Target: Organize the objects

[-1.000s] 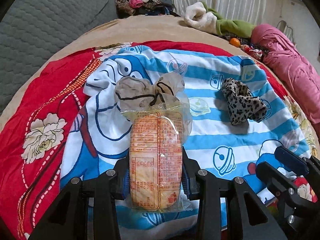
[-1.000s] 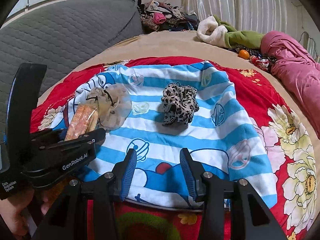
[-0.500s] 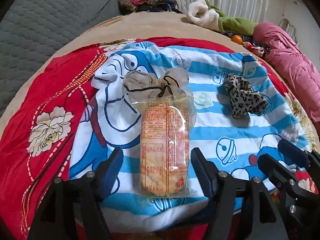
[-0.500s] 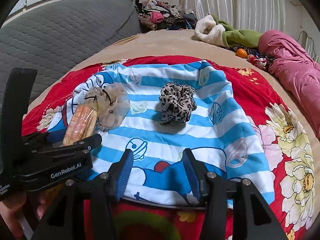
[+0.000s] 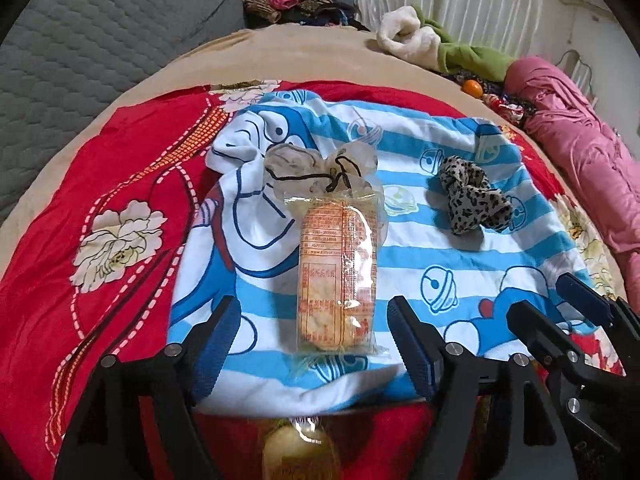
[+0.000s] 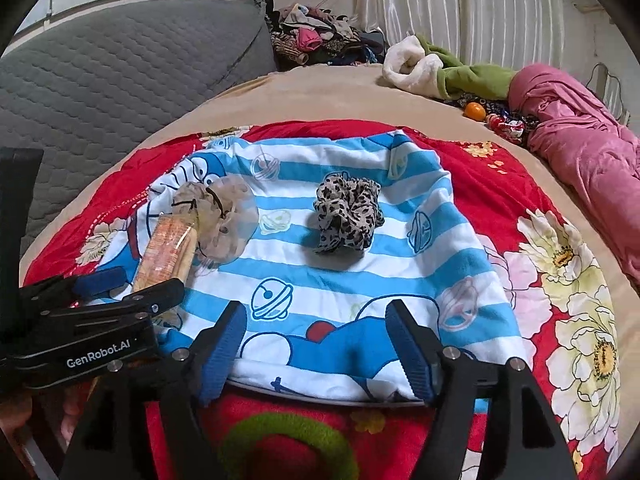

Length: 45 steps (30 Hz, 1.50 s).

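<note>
Covering red floral bedspread (image 6: 560,280): striped cartoon towel (image 6: 344,272); grey quilted headboard (image 6: 120,80) behind.

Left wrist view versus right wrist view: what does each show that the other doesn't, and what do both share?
Only the left wrist view shows a yellowish object at the near edge, under the open left claw. Only the right wrist view shows a green ring on the red quilt, below the open right claw, and the GenRobot.AI lettering on the left claw's body. Both show the snack packet lying free on the striped cartoon blanket, the sheer scrunchie at its far end, the leopard-print scrunchie, the orange and the pink bedding.
</note>
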Motion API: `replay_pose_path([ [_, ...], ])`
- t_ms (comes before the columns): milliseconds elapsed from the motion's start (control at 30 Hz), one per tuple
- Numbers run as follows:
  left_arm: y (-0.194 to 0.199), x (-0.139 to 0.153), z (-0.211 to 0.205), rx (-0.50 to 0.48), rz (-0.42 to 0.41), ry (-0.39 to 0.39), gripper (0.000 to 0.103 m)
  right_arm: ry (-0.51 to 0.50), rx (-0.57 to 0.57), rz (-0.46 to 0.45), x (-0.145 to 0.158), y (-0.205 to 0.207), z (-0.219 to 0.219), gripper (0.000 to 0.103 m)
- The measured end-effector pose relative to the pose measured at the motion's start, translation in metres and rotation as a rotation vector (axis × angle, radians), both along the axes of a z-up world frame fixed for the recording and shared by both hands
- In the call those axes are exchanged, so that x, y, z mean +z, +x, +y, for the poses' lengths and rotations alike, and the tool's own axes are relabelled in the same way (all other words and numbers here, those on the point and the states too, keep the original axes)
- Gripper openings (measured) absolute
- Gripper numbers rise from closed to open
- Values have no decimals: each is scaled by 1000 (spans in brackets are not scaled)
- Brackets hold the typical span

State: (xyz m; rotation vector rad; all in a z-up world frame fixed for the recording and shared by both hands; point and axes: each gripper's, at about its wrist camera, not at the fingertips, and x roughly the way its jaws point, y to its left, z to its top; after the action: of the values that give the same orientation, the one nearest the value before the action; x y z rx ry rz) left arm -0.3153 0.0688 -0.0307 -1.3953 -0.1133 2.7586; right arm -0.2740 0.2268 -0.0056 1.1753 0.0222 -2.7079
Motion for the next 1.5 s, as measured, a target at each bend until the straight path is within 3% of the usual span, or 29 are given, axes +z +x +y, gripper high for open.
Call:
replay_pose_path([
  [233, 12, 19, -4, 14, 24, 26, 79, -4, -14, 26, 14, 10, 2, 81],
  [567, 29, 44, -4, 12, 50, 49, 81, 1, -13, 60, 37, 26, 4, 82],
  [967, 60, 82, 4, -14, 120, -4, 81, -27, -4, 111, 68, 52, 4, 84],
  [1500, 113, 122, -1, -24, 188, -13, 81, -18, -8, 191, 113, 102, 7, 87],
])
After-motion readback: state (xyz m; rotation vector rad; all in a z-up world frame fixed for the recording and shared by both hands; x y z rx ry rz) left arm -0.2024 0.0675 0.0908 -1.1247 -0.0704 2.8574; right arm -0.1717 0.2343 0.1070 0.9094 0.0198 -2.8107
